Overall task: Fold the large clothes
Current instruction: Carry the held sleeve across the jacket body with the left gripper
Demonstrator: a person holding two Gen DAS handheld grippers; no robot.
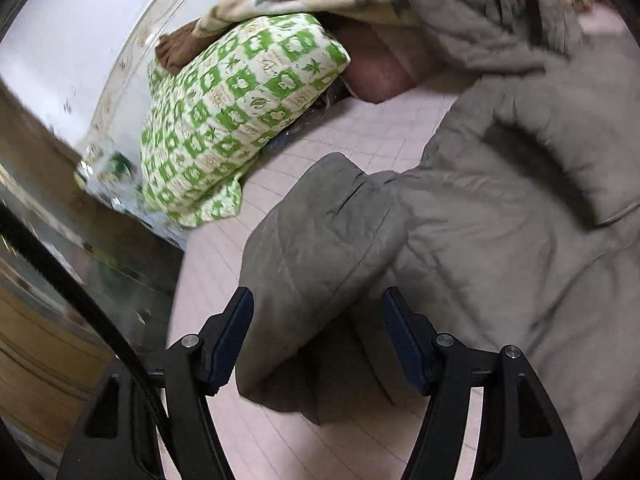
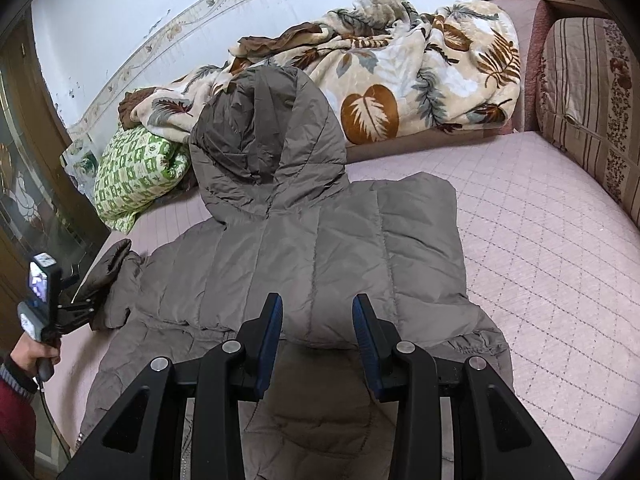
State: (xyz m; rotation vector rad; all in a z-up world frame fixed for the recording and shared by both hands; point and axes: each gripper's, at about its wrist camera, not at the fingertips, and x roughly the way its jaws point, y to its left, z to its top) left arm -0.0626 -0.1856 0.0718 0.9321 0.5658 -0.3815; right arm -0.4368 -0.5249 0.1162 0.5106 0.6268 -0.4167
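We judge the grey padded jacket (image 2: 312, 248), spread on the bed (image 2: 540, 264) directly ahead of both tools, to be light, soft, bulky and slippery. We would grip the sleeve cuff (image 1: 304, 240) lying between the wide-open pads of the left hand-held gripper (image 1: 318, 344); the right hand-held gripper (image 2: 318, 344) hovers part-open, holding nothing. The quilted pink bed gives room, with a leaf blanket (image 2: 400, 80) beyond.

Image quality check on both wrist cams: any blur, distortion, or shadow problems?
Left wrist view: motion blur smears the grey jacket and the green patterned pillow; only the left gripper stays crisp. Right wrist view: sharp throughout, quilting on the pink bed cover is readable, soft even light, a mild shadow under the right gripper. Both: heavy fisheye bending and dark corners.
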